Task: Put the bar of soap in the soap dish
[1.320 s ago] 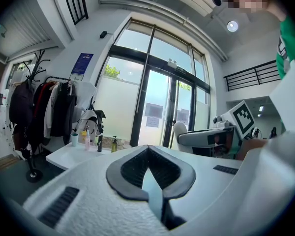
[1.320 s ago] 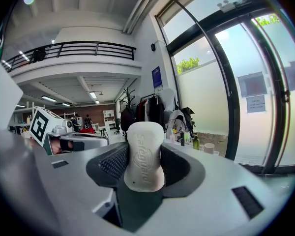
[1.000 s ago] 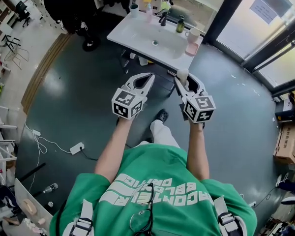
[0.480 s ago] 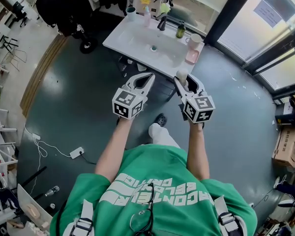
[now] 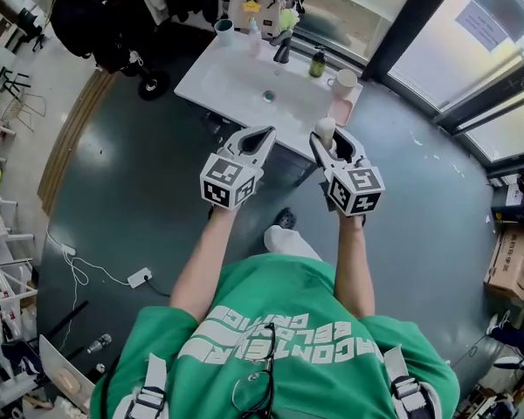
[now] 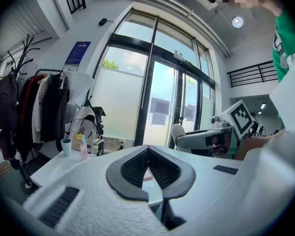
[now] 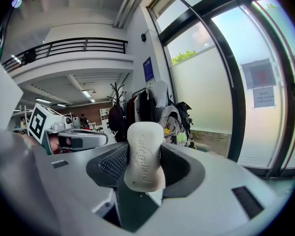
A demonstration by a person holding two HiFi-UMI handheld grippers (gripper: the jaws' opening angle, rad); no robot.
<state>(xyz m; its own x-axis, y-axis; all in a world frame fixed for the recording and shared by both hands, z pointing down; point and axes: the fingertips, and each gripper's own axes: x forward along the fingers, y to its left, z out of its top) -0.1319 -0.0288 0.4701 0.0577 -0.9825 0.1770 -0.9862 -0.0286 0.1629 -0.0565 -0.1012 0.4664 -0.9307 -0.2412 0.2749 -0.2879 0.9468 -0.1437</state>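
Observation:
A white bar of soap stands upright between the jaws of my right gripper, which is shut on it; its embossed face shows in the right gripper view. The pink soap dish lies on the right end of the white washbasin, just beyond the soap. My left gripper hovers level with the right one, in front of the basin's near edge, shut with nothing in it.
On the basin stand a white mug, a green bottle, a black faucet, a teal cup and a pink bottle. Coats hang on a rack at the left. Glass doors rise at the right.
Both grippers have drawn a little closer to the basin's near edge. The soap stays held in the right gripper; the left stays shut.

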